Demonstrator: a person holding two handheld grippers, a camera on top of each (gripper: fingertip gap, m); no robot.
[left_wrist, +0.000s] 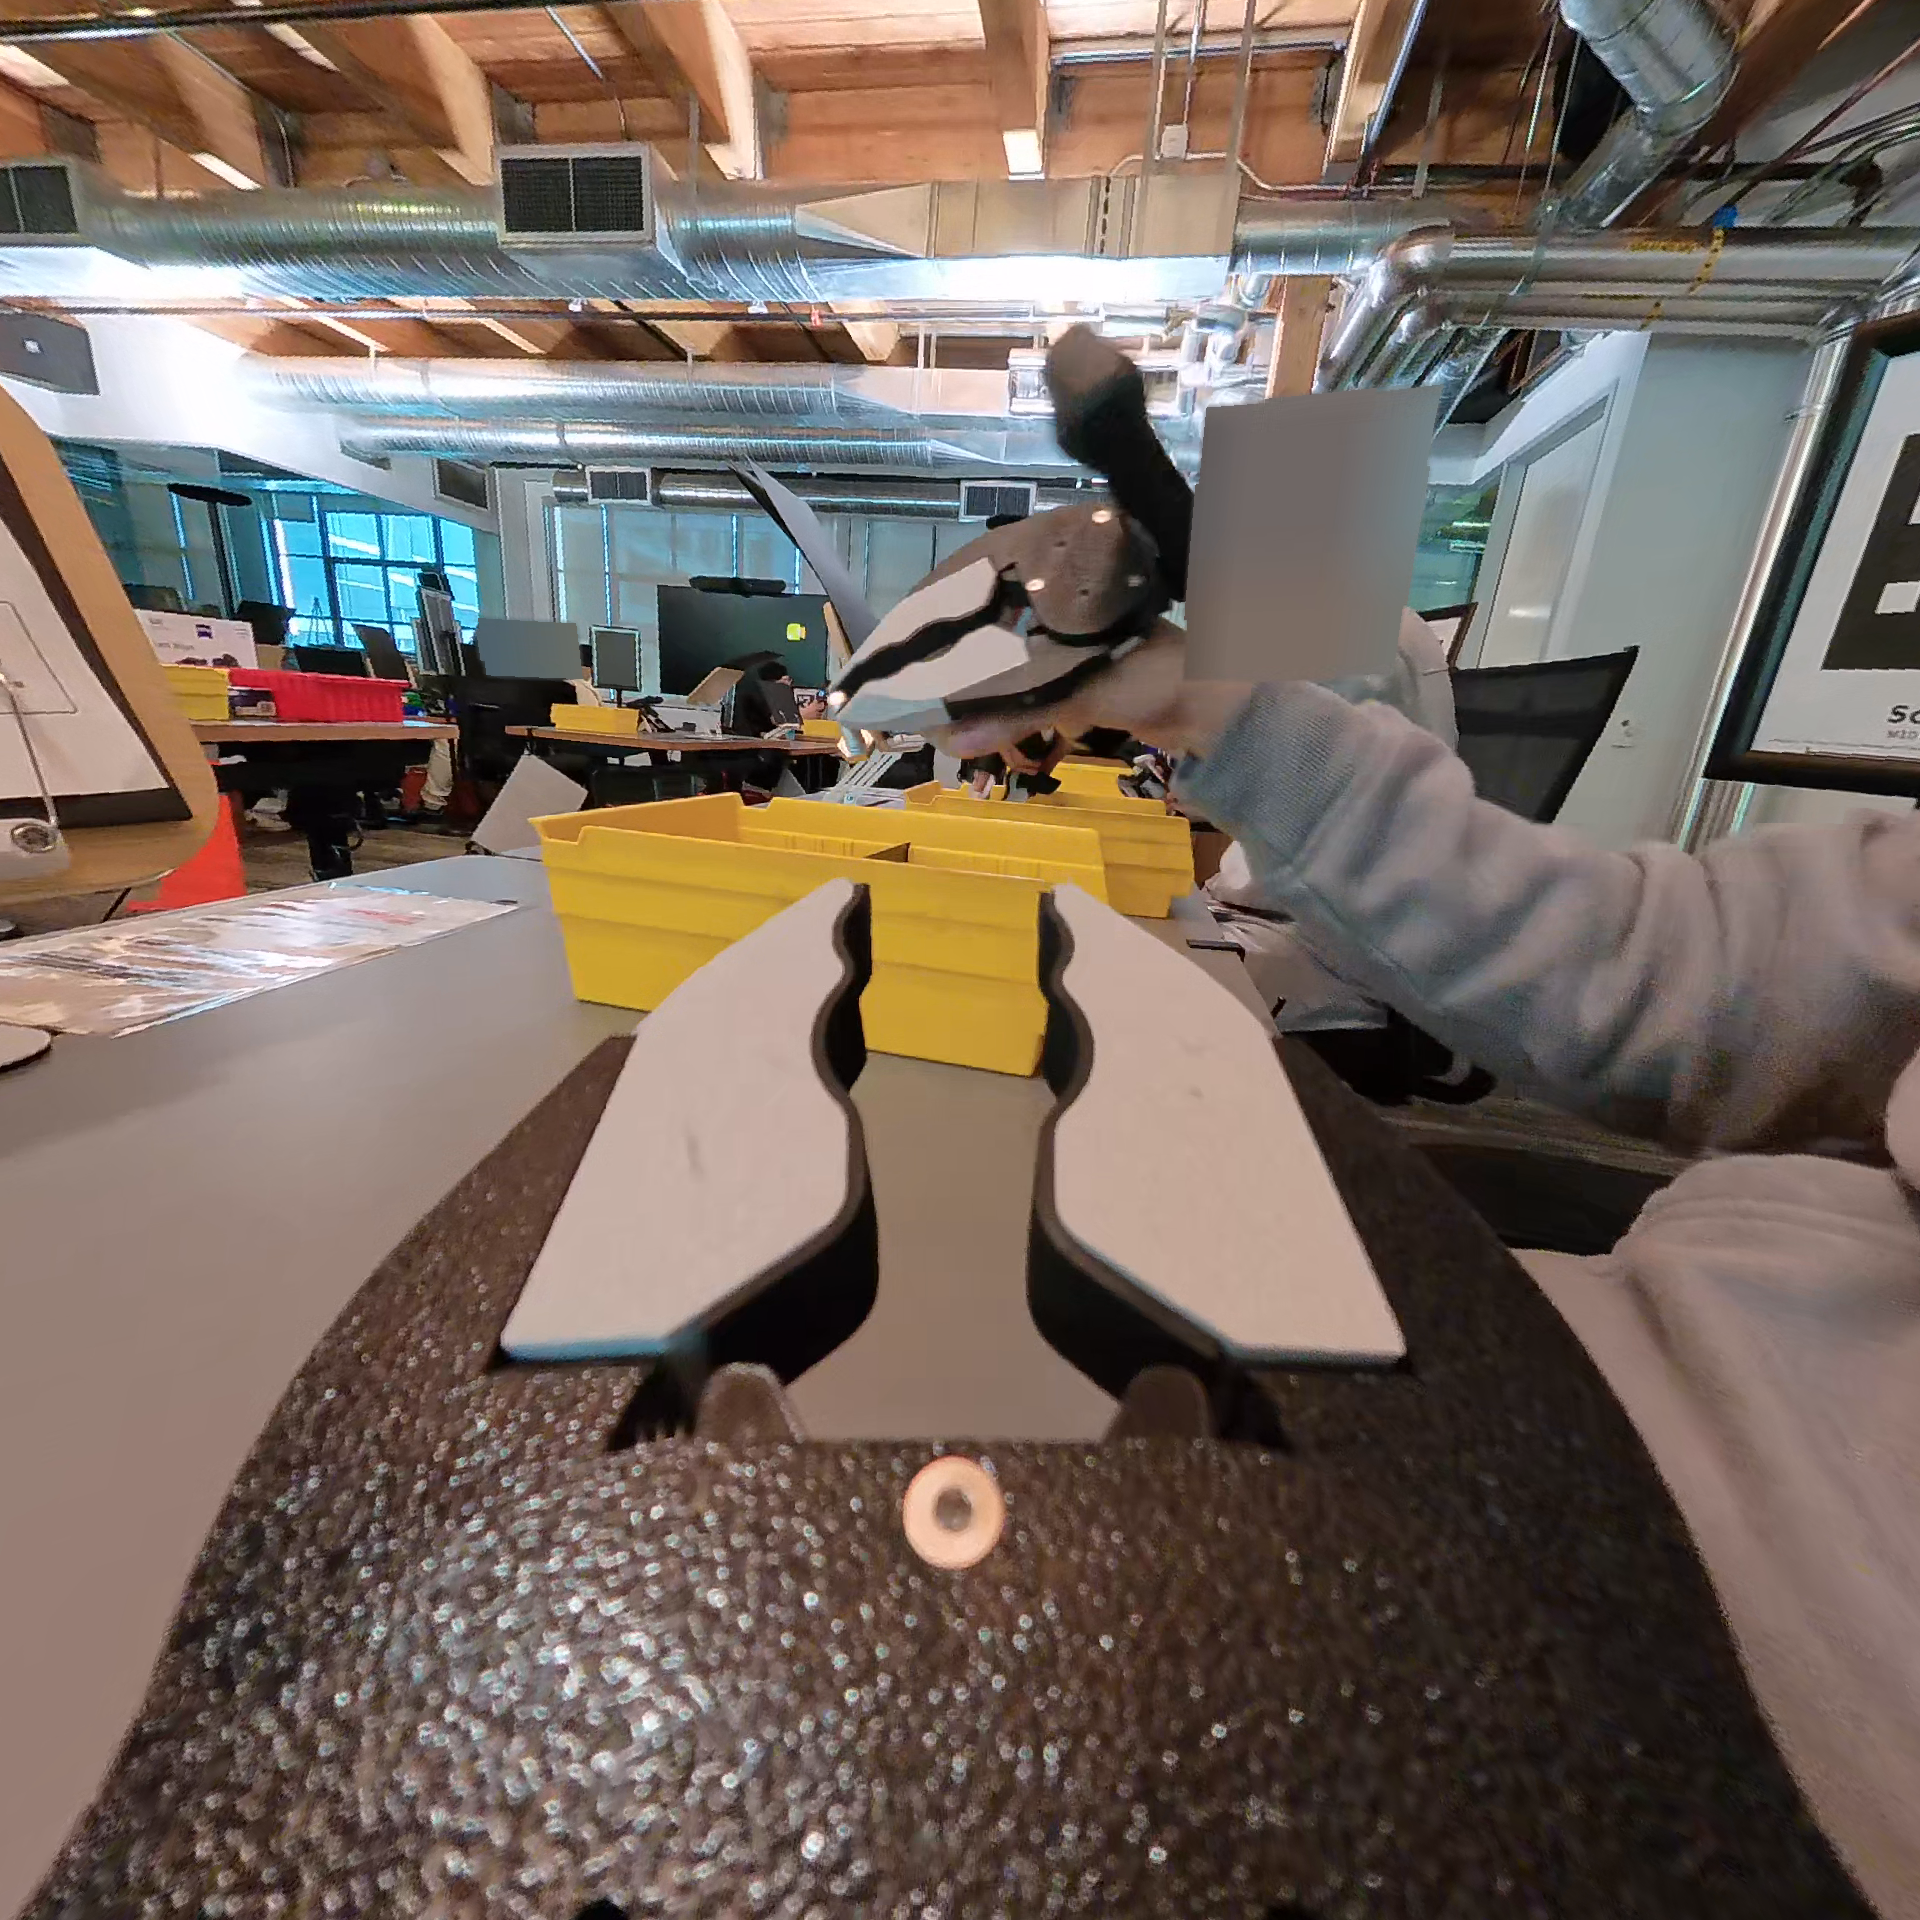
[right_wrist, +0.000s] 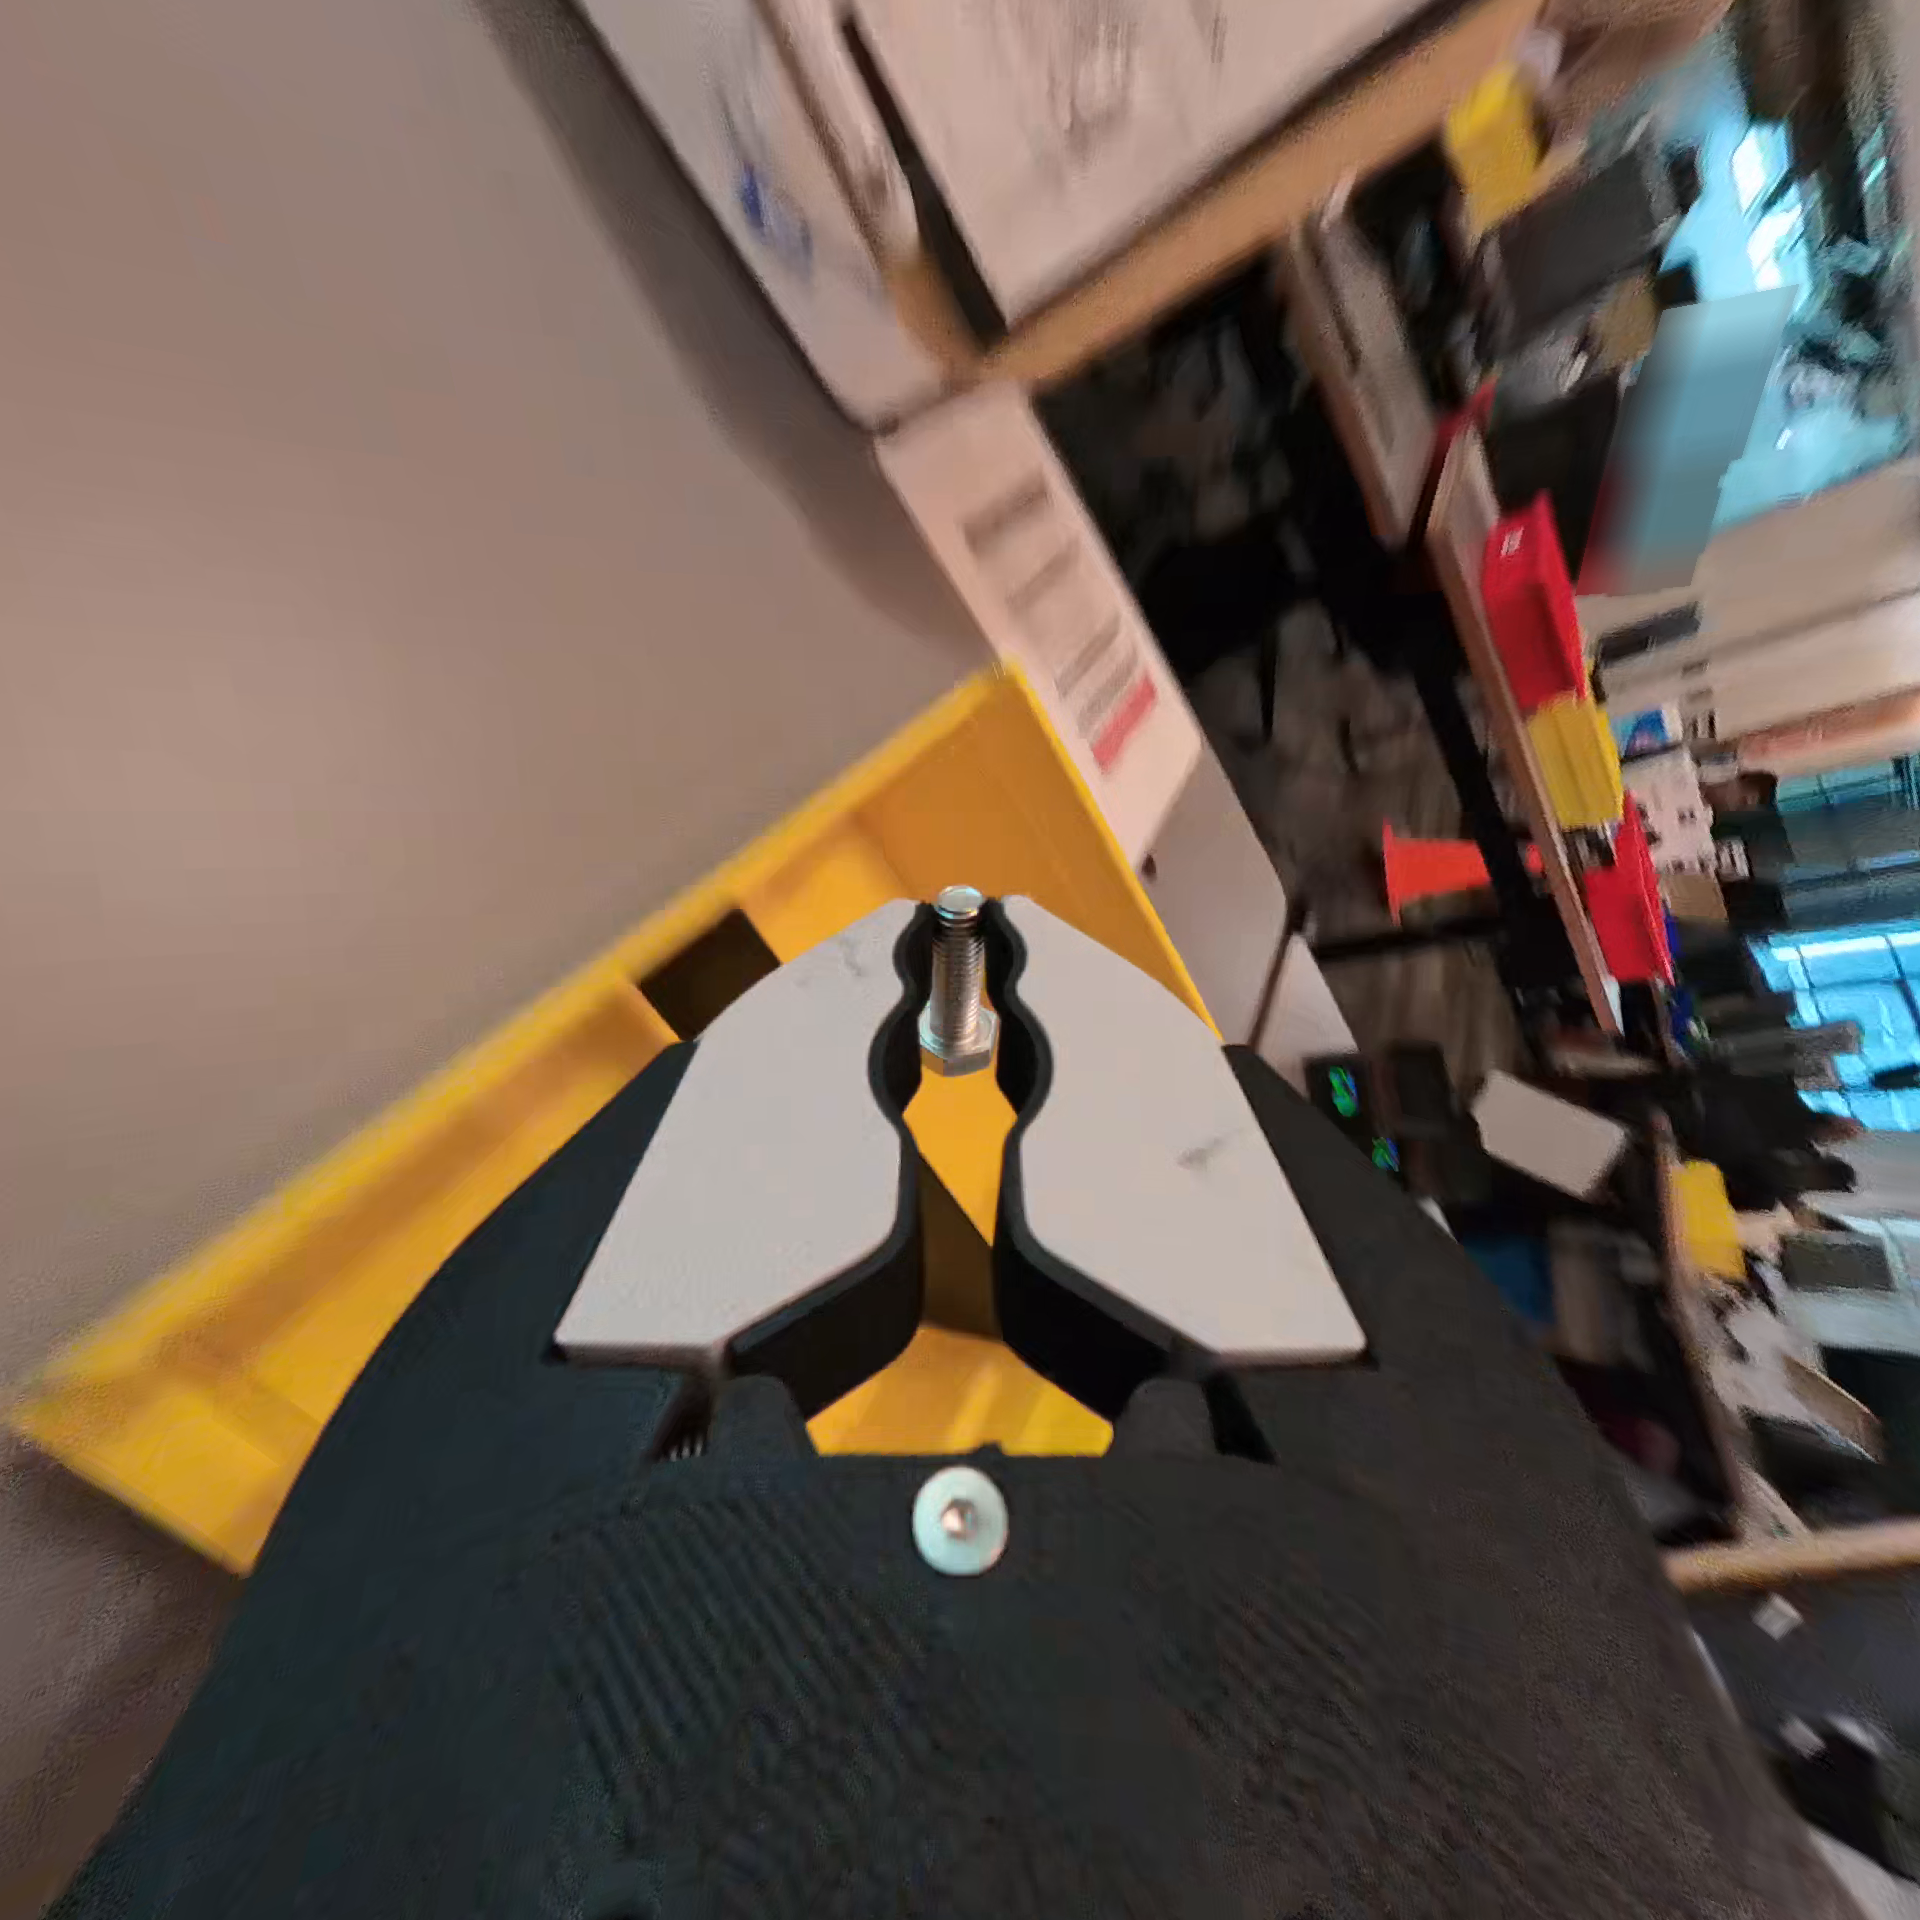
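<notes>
The left gripper (left_wrist: 954, 914) sat low over the grey table (left_wrist: 260, 1143), its two fingers (left_wrist: 727, 1101) spread wide with nothing between them, just bare tabletop showing through the gap. Straight ahead of the fingertips stood a yellow bin (left_wrist: 727, 914) with a divider inside it, close to the tips but not touching them. To the left of the fingers a plastic-sleeved sheet (left_wrist: 239, 935) lay flat on the table. Off to the right and above the fingertips, a person's grey sleeve (left_wrist: 1507, 935) reached in, carrying the other gripper up above the row of bins.

The right gripper (right_wrist: 961, 935) was clamped on a silver hex bolt (right_wrist: 956, 987) (threaded shank pointing out past the fingertips, hex head back toward the palm side). Both pads pressed the shank, so that looked like a solid grip. Behind and below the fingers was the inside of a yellow bin (right_wrist: 987, 790), with a dark slot just left of the tips. Everything to the right of the fingers was blurry shelving and red bins (right_wrist: 1527, 592).

As for progress, my read was that one bolt was already picked up and held in the air over the bin. Whether other bolts remained I couldn't tell, since neither view showed the bin's contents.
</notes>
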